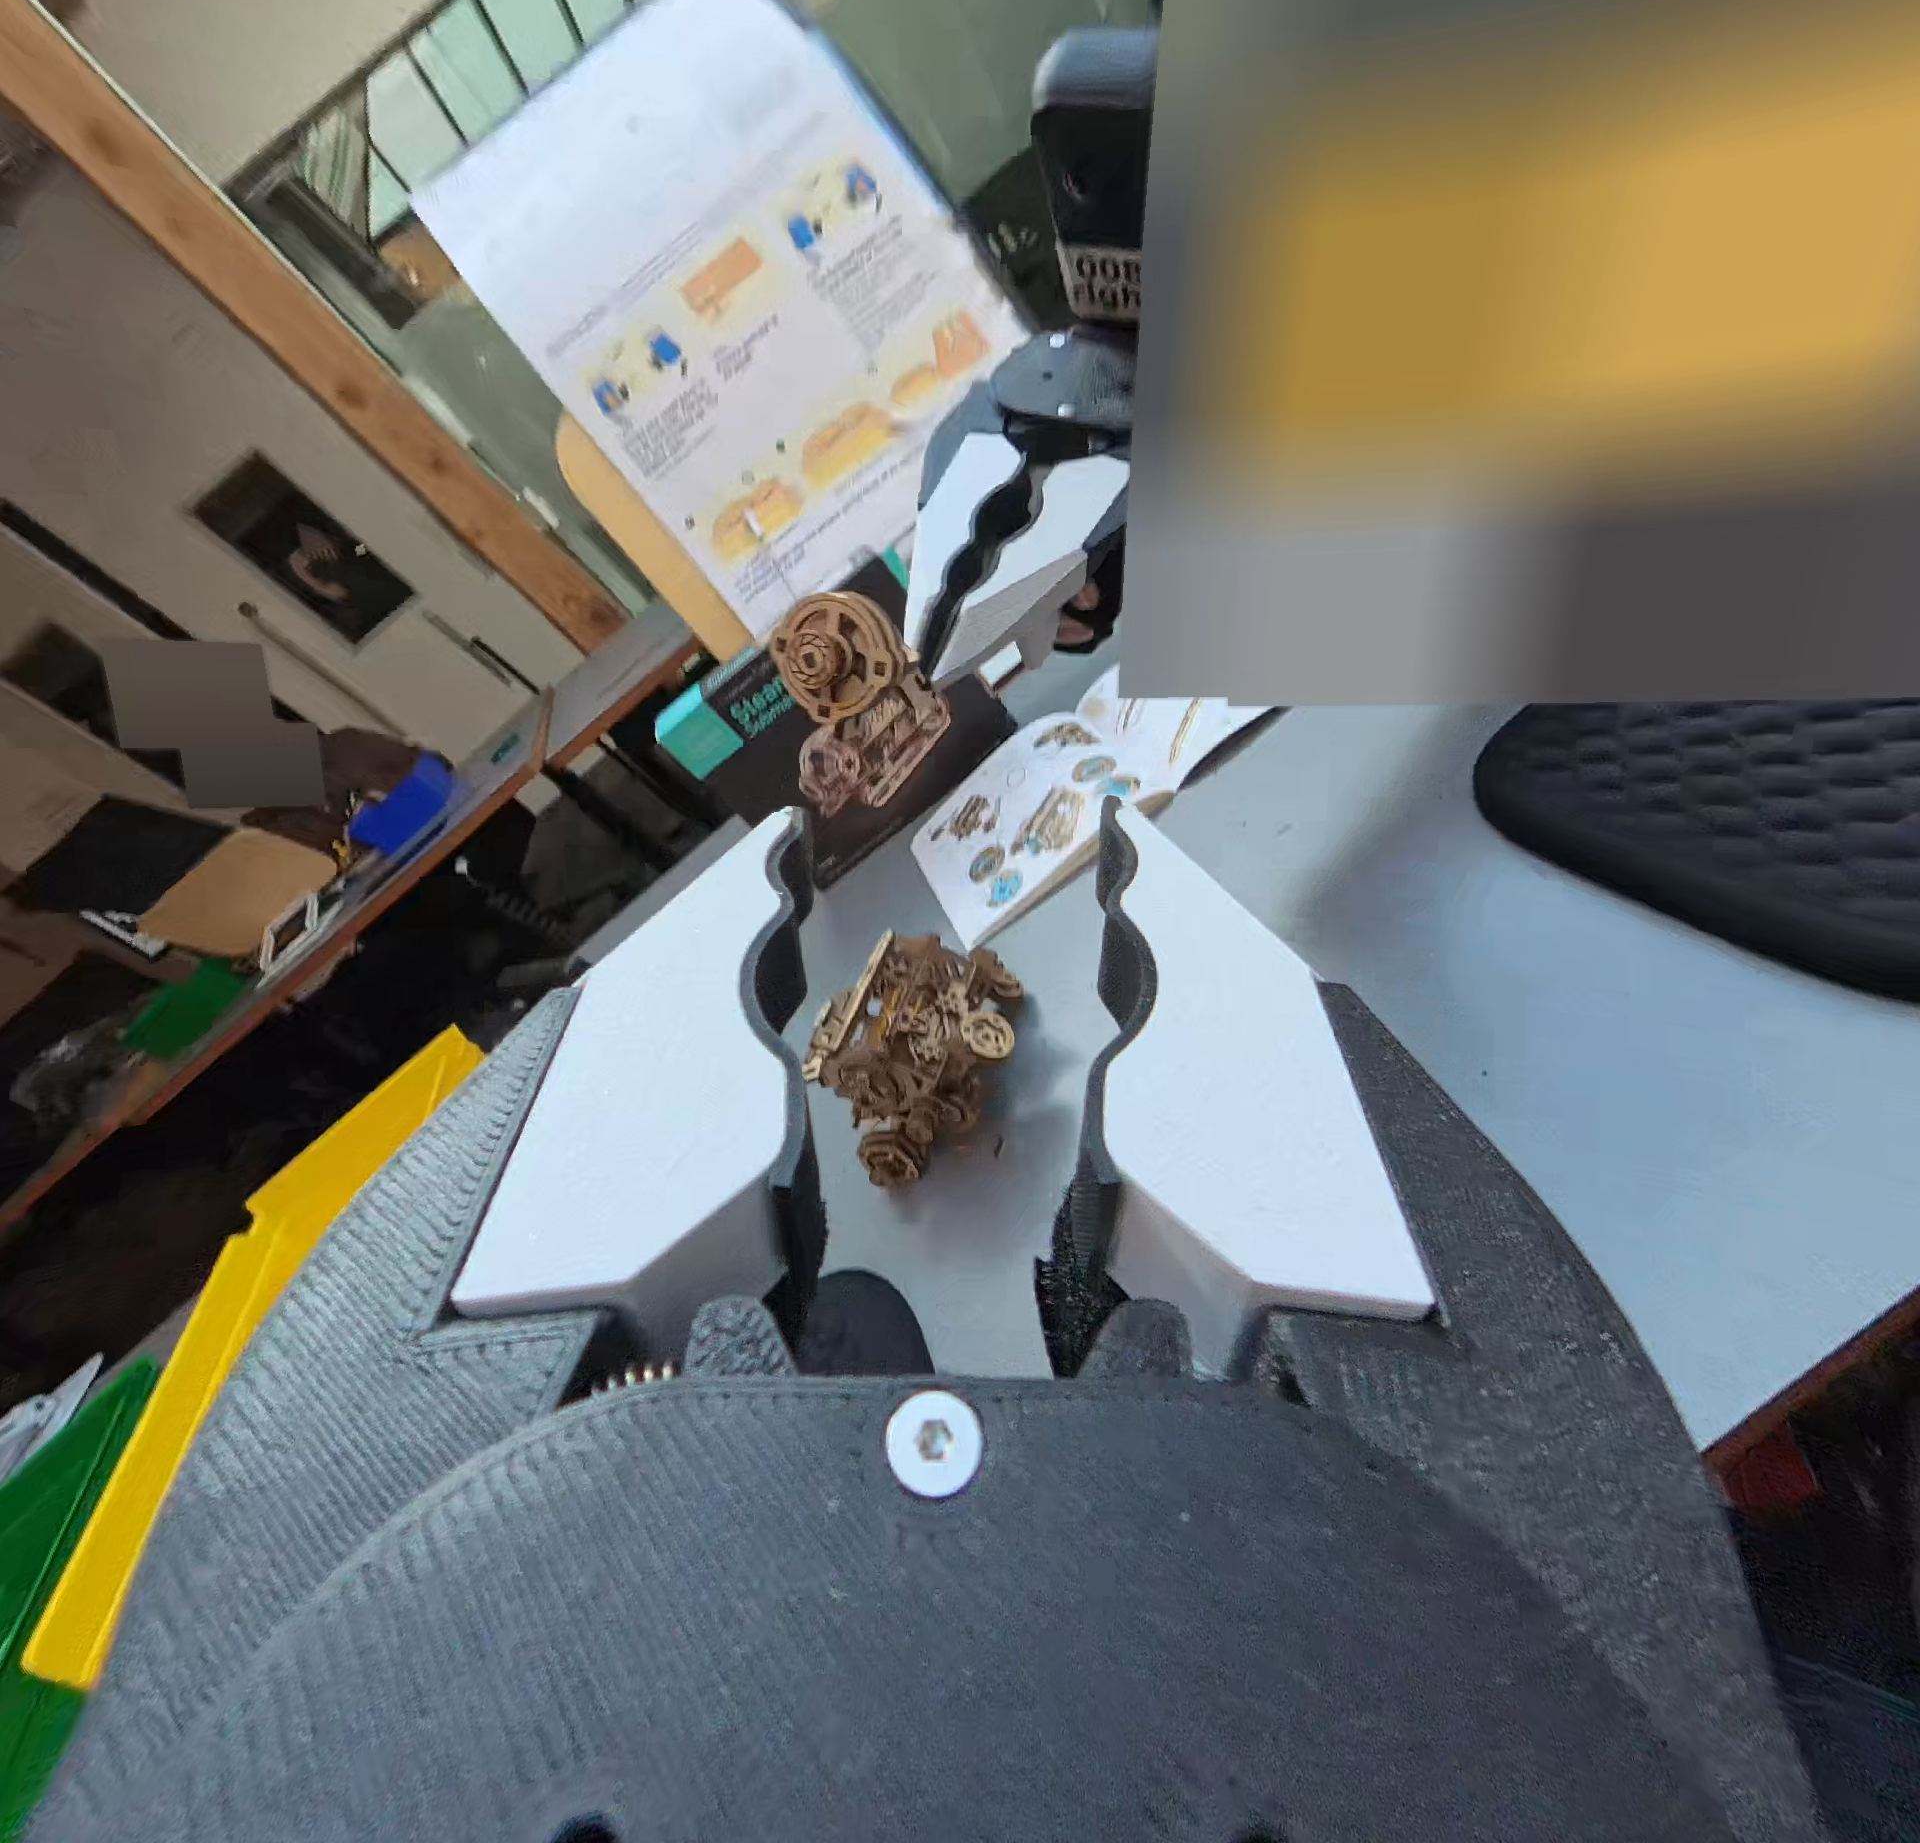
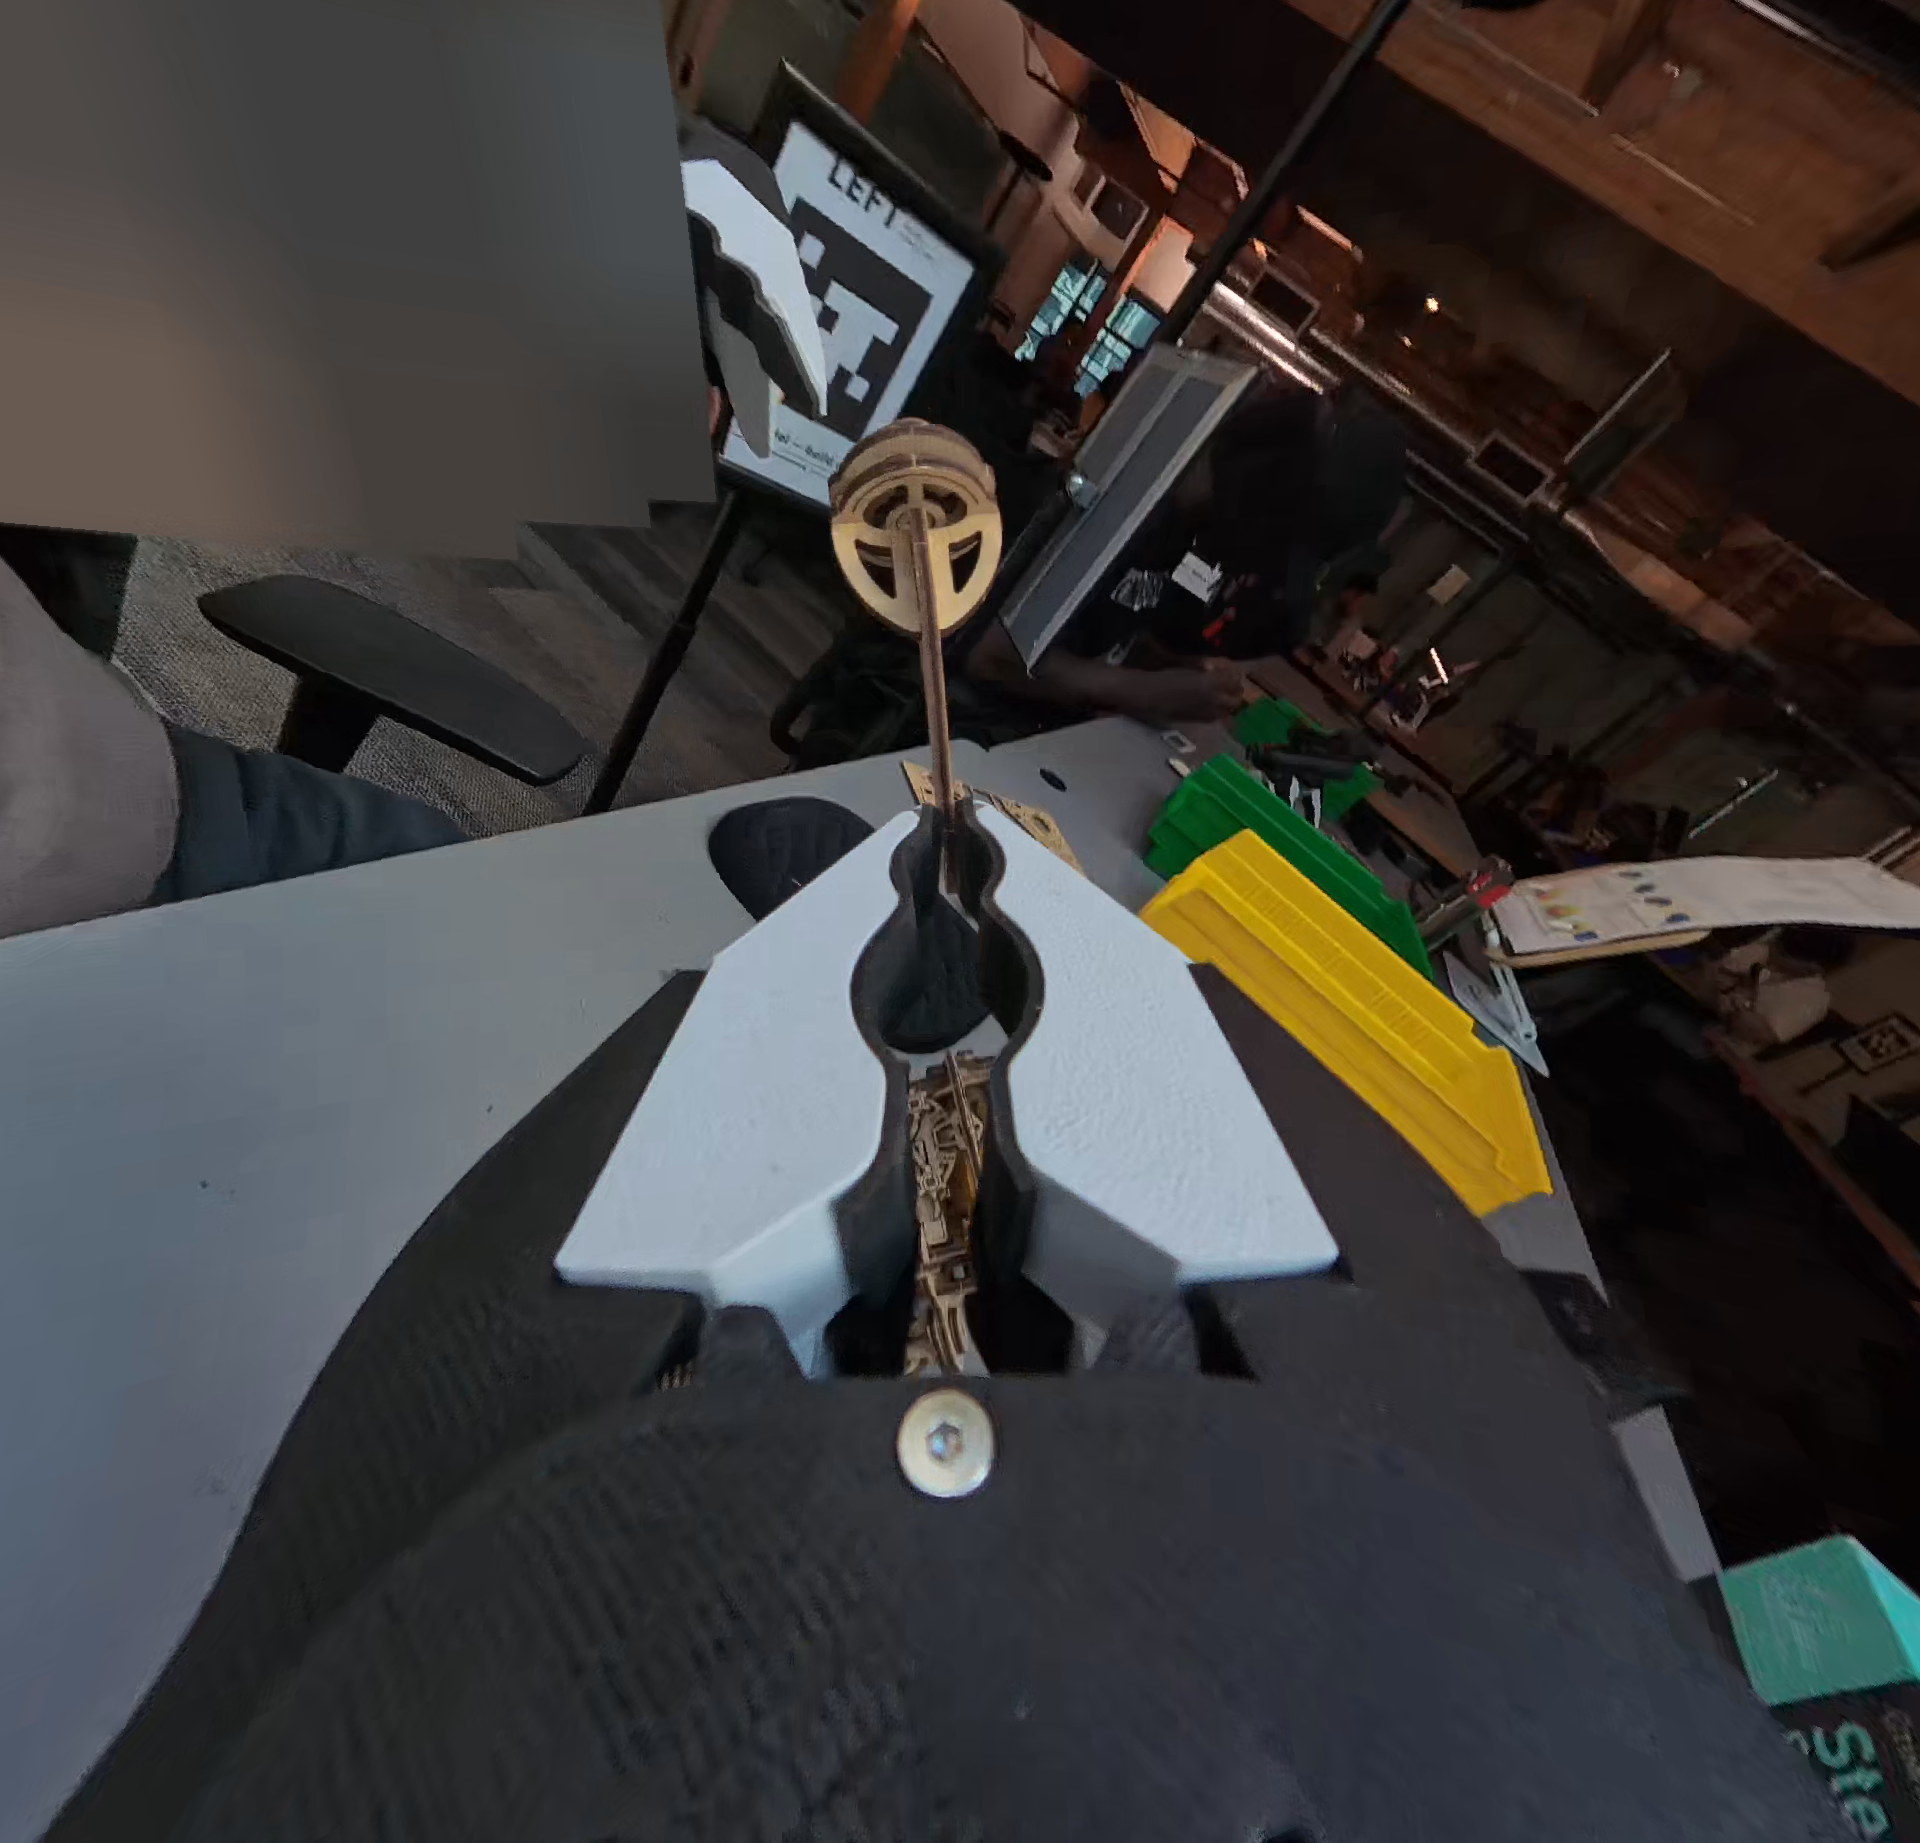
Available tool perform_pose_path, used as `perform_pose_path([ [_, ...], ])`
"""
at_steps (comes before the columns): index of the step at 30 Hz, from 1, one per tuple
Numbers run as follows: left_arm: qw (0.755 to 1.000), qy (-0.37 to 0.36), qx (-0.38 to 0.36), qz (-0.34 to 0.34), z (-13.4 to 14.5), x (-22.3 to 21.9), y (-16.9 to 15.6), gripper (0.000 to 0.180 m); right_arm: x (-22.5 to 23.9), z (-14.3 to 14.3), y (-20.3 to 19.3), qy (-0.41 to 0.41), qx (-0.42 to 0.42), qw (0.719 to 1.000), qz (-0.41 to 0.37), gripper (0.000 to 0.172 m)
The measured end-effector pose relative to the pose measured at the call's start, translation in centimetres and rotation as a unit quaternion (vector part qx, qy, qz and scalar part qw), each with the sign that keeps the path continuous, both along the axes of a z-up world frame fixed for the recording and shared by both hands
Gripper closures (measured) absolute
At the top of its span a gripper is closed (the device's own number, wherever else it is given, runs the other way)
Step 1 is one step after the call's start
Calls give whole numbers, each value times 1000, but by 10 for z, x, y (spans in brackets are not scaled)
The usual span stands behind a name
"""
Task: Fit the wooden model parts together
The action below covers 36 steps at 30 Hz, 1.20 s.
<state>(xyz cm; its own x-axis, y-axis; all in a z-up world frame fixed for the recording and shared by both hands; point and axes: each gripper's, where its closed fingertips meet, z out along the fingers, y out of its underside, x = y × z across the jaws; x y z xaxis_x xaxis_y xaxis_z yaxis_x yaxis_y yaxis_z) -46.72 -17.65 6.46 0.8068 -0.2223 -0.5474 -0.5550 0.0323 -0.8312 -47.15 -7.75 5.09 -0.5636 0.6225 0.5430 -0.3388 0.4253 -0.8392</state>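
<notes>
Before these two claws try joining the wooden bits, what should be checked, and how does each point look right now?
1. Right gripper pinching the wheel piece by its thin flat edge: ok.
2. Left gripper open: ok.
3. Gear assembly lying on the grey table, between the open fingers but untouched: ok.
4. Assembly steadied before pressing: not ok.
5. Mating slot facing the wheel piece: cannot tell.

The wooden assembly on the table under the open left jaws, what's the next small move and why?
Probably lower the left gripper and close its jaws on the wooden assembly to steady it. It lies loose on the grey table between the wide-open jaws, untouched, while the right gripper is shut on the thin edge of the raised wheeled wooden part, ready to be fitted.
</notes>
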Motion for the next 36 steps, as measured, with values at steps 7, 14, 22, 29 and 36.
perform_pose_path([
  [7, 992, 4, -92, 83, -75, -58, 47, 125, -51, -82, 32, -129, 23, 990, -60, 172],
  [14, 986, -25, -144, 75, -112, -80, 85, 127, -65, -114, 40, -172, 48, 981, -76, 169],
  [22, 986, -29, -163, 35, -116, -88, 99, 137, -69, -127, 54, -191, 62, 975, -93, 170],
  [29, 983, 21, -180, 32, -120, -86, 103, 141, -69, -137, 54, -188, 95, 973, -98, 170],
  [36, 978, 43, -201, 41, -135, -90, 108, 144, -70, -140, 51, -176, 125, 971, -104, 170],
])
